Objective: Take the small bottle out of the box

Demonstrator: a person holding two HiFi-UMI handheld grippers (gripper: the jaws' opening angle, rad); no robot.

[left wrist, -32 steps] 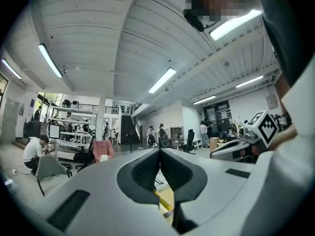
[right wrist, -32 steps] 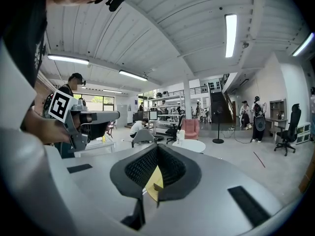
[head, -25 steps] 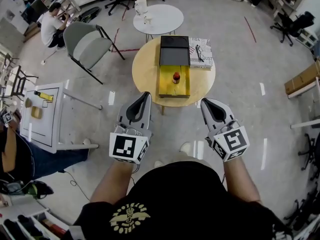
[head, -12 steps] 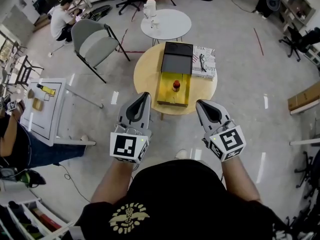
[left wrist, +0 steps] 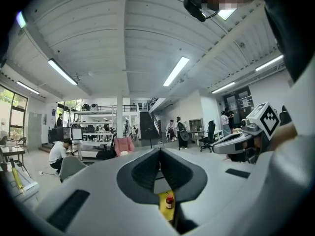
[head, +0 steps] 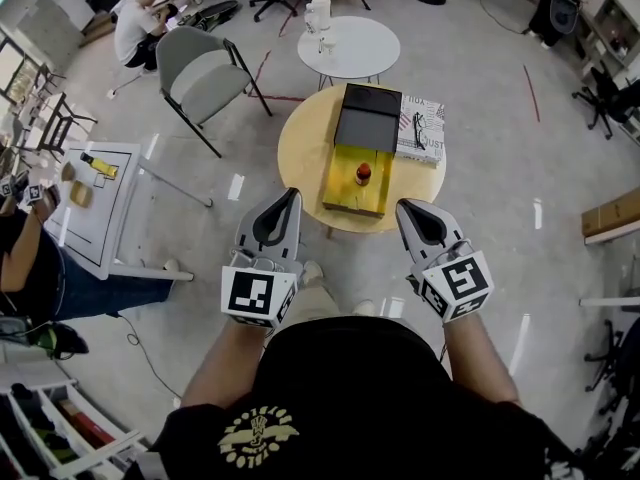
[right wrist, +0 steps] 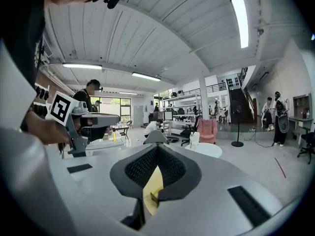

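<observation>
A printed magazine (head: 427,144), with glasses (head: 417,130) on it, is laid at the tabletop's (head: 300,155) far right edge; a grey chair (head: 200,70) is seen beyond the left edge.

The small bottle (head: 363,173) stands in the box (head: 345,196) on the round table (head: 300,153).
</observation>
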